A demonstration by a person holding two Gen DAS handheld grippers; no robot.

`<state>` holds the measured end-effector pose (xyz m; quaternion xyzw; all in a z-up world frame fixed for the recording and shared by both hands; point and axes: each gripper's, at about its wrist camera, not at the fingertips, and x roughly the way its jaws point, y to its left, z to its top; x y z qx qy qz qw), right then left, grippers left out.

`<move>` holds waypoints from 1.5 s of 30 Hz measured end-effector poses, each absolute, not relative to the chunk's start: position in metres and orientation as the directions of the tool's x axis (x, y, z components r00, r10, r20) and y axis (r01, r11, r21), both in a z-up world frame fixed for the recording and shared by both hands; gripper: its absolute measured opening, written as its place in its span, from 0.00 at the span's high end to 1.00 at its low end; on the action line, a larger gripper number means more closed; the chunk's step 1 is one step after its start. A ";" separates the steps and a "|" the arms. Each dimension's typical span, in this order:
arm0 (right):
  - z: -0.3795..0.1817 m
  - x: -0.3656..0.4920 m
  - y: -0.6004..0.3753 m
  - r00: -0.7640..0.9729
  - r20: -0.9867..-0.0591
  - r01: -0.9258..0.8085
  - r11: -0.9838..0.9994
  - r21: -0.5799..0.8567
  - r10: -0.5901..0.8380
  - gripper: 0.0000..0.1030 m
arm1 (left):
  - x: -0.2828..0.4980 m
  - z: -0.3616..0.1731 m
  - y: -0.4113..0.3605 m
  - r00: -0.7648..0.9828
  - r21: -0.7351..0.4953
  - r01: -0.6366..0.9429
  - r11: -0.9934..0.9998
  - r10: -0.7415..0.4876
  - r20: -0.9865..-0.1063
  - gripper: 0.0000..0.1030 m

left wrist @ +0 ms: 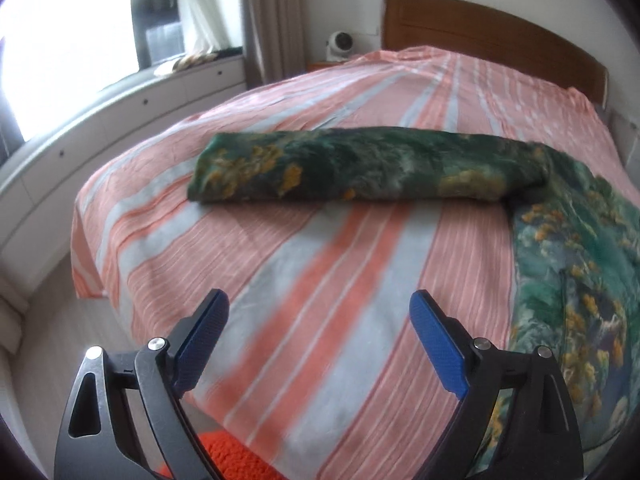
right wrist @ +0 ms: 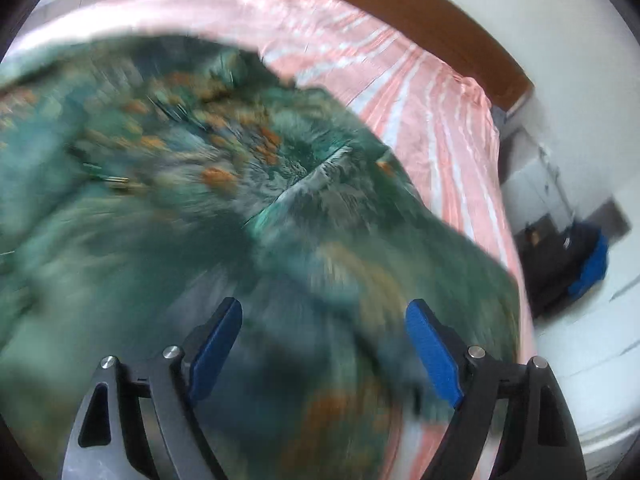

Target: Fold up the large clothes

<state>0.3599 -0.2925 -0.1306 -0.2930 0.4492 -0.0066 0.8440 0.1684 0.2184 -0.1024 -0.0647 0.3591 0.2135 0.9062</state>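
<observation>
Item, far left of your left wrist view: a bright window (left wrist: 68, 40) with a white sill cabinet (left wrist: 120, 120) curving below it, then a grey curtain (left wrist: 272, 20). Item: a small white fan (left wrist: 340, 45) on a bedside stand, beside the wooden headboard (left wrist: 492, 36). Item: the bed, under a pink-and-grey striped sheet (left wrist: 320, 264). Item, your task piece: the green garment (left wrist: 360, 168) with orange-yellow print, lying mid-bed; its folded part forms a long band with its long axis running across the bed, left to right, and at the right end it turns toward you and spreads flat down the right side. Item: your left gripper (left wrist: 320, 312), jaws spread wide over bare sheet, nothing between them. Item: an orange knitted thing (left wrist: 224, 456) at the bottom edge. In the right wrist view, blurred: your right gripper (right wrist: 324, 320) hangs wide open just above the garment's spread part (right wrist: 240, 200), pads pressing on nothing. Item, far right: a dark heap with blue cloth (right wrist: 576, 264) on the floor.
</observation>
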 end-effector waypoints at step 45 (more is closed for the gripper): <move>-0.083 0.055 -0.464 0.706 -0.588 0.509 0.860 0.035 -0.394 0.08 | 0.170 -0.119 0.226 0.568 -0.030 -0.381 0.924 0.208 -0.796 0.02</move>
